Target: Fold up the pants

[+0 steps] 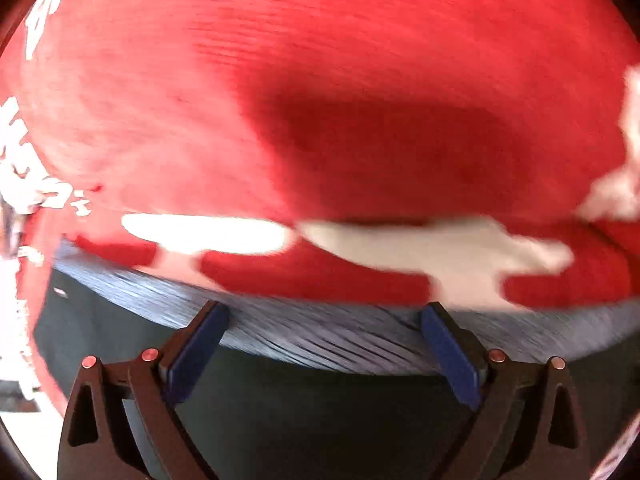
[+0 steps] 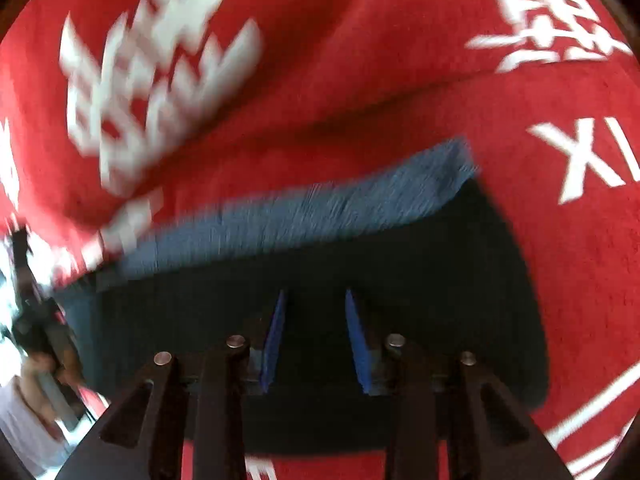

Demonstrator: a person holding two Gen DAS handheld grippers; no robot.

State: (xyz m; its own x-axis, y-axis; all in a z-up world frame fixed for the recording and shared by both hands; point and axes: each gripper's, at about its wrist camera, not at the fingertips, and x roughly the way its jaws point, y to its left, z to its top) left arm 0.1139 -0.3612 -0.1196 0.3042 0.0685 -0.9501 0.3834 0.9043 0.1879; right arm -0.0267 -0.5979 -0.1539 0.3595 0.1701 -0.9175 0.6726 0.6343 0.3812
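The pants are dark navy with a blue ribbed waistband. They lie flat on a red cloth with white lettering. My left gripper is open wide, its blue pads at the waistband's edge with nothing between them. In the right wrist view the pants and the waistband show again. My right gripper hovers over the dark fabric with its jaws partly apart and holds nothing. Both views are blurred by motion.
The red cloth covers the whole surface around the pants. At the left edge of the right wrist view I see the person's other hand with the left gripper.
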